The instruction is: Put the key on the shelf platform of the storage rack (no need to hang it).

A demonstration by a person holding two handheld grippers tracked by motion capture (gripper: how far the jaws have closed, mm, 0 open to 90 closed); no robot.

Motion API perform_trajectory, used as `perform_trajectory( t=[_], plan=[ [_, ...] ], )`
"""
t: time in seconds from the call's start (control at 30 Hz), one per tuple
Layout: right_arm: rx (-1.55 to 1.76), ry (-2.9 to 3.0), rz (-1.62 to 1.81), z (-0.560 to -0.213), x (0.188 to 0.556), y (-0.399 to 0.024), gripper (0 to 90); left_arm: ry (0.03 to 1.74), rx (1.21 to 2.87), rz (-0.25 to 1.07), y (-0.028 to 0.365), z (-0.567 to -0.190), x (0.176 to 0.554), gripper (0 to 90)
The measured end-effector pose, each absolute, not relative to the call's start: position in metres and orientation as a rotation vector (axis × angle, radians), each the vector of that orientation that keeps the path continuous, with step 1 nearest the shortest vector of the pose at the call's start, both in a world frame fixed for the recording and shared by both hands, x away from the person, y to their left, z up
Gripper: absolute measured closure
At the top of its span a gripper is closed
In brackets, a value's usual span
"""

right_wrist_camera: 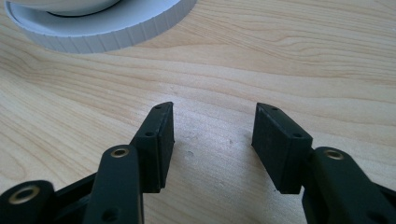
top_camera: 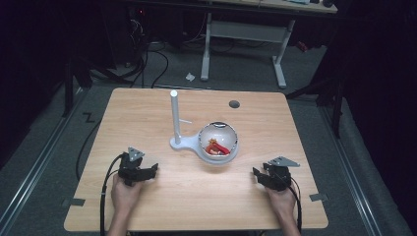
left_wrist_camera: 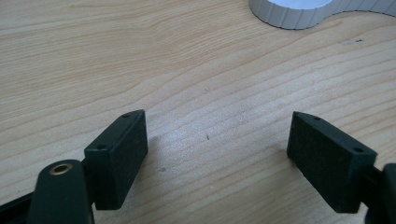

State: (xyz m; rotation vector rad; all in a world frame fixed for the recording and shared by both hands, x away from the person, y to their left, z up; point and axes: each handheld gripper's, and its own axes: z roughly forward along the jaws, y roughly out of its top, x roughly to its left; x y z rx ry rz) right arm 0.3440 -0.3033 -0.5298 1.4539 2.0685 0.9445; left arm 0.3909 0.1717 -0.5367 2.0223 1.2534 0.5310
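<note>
— Looking down from the high view first: what sits ahead of the two grippers?

— A white stand on the wooden table, forward of both and between them. Its upright post rises nearer the left gripper; its round base carries a clear dome with something red and orange inside, too small to identify.

— And the hands?

— Each hand grips its tool from behind, near the table's close edge. The right gripper lies well apart from the left one, and both have their jaws spread with nothing between them.

— Now the left gripper view.

— Bare wood grain lies between the widely parted jaws. Ahead and to that gripper's right, the ribbed white rim of the stand's base shows, clear of the jaws.

— The right gripper view?

— Jaws parted too, somewhat narrower, empty. The ribbed base sits ahead and to that gripper's left, with the lower edge of the dome resting on it, not touching the jaws.
</note>
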Motion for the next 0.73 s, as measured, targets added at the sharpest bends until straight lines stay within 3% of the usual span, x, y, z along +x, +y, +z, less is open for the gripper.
perform_trajectory(
  t=[0.73],
  plan=[
    [1.423,2.085,0.887,-0.5303,0.3478,-0.2993,40.7,1.253,2.022,0.531,0.1717,-0.5367,0.3908,20.7]
  ],
)
